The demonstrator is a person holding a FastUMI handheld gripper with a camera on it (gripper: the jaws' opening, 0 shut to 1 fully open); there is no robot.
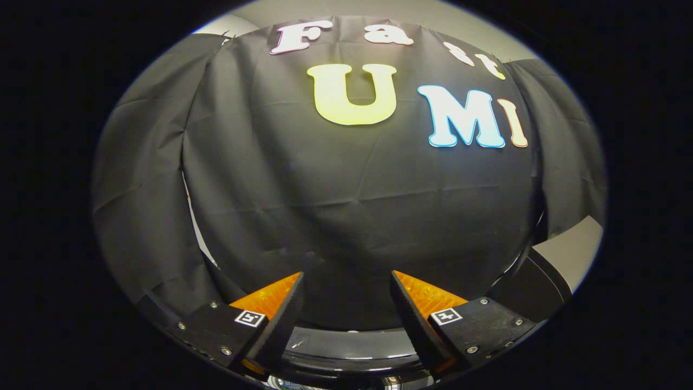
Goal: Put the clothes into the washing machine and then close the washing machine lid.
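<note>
Black cloth wall [357, 216] hangs across the booth, left to right, a pale wall strip [574, 254] at far right. Hand-held gripper [346, 290] spread, holding nothing. Just below its fingers, a dark curved rim [352, 346], probably the washer. No clothes seen; progress cannot be judged.

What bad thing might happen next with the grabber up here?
The gripper is open, holding nothing, and faces the black cloth wall, so no clothes are in sight to aim at. The dark curved rim sits just below the fingers; lowering blindly might knock them against it.
</note>
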